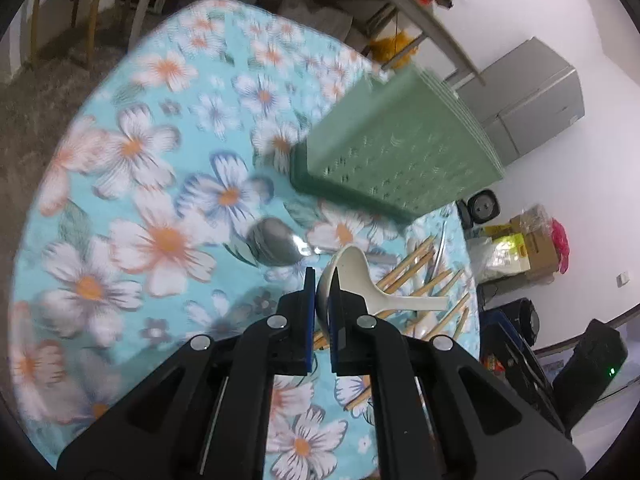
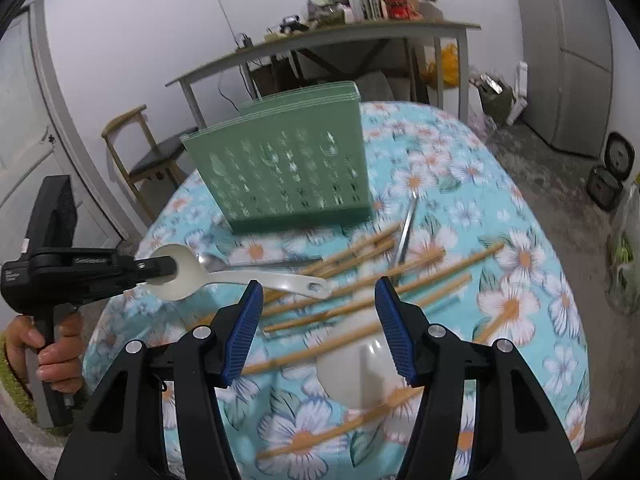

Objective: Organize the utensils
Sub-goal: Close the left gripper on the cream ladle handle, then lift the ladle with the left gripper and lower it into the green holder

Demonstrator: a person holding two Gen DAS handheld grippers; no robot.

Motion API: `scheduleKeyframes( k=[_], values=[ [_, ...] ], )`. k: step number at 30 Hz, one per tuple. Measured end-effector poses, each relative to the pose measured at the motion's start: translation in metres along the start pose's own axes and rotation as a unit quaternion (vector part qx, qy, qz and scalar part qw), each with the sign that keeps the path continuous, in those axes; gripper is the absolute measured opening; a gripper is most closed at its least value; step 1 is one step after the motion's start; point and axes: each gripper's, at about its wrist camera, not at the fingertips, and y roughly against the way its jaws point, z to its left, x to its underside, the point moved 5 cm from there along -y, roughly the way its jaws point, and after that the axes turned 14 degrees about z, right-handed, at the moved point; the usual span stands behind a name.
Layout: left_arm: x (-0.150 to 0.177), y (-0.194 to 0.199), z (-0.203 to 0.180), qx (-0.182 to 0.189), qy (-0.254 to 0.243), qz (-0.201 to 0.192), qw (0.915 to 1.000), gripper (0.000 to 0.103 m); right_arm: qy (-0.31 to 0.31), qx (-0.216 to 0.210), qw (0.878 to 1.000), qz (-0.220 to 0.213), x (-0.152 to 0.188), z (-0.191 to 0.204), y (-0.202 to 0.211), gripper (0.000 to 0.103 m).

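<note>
Two grippers are working over the flowered tabletop (image 2: 500, 184). The left gripper (image 1: 322, 280) is clamping its jaws on the rim of the bowl of a cream-white plastic ladle-shaped spoon (image 2: 224, 276), and the right-wrist view is showing this spoon raised a little, its handle pointing out over the scattered things. The right gripper (image 2: 318, 296) is hovering with its blue-padded jaws wide apart and is holding nothing; it is pointing down at the pile.

Under and around it, many light wooden chopsticks (image 2: 400, 280) are lying crossed on the cloth, touching one another. A second white spoon (image 2: 356, 368) is lying partly under them, just below the right gripper. A shiny metal spoon (image 1: 274, 244) is resting near the lifted one, and another long metal utensil (image 2: 406, 228) is lying near the holder.

Behind the pile, the green perforated plastic utensil holder (image 2: 288, 172) is standing upright. Its inside is not visible, so I cannot tell whether anything is in it. Judging from this, the task is looking near its beginning: one spoon is in hand, and nearly all utensils are waiting on the cloth.
</note>
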Motion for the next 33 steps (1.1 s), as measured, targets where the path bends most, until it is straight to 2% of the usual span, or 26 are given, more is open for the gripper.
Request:
scheduleKeyframes(
  k=[3,7,13,19,24,27,31,33],
  values=[
    [-0.002,0.029,0.009,-0.022,0.004,-0.033,0.9992,0.005,0.029,-0.003,0.999,-0.015,-0.012,0.016,0.002,0.057],
    [-0.006,0.062,0.031,-0.056,0.023,-0.064,0.9961,0.005,0.088,-0.019,0.996,-0.008,-0.022,0.053,-0.014,0.055],
    [-0.004,0.101,0.065,-0.109,0.047,-0.105,0.9873,0.005,0.198,-0.027,0.98,0.024,-0.028,0.122,-0.06,0.05],
    [-0.004,0.125,0.089,-0.13,0.065,-0.136,0.98,0.005,0.276,0.016,0.959,0.063,-0.02,0.159,-0.11,0.044],
    [-0.005,0.129,0.102,-0.135,0.074,-0.142,0.9778,0.005,0.321,0.078,0.941,0.079,-0.012,0.168,-0.139,0.04],
    [-0.005,0.129,0.107,-0.135,0.079,-0.143,0.9773,0.005,0.337,0.111,0.932,0.076,-0.01,0.17,-0.147,0.035],
    [-0.007,0.13,0.111,-0.135,0.081,-0.145,0.9768,0.005,0.336,0.119,0.931,0.075,-0.009,0.175,-0.149,0.011],
    [-0.007,0.131,0.111,-0.136,0.08,-0.148,0.9763,0.005,0.329,0.12,0.934,0.069,-0.009,0.175,-0.146,0.009]
  ],
)
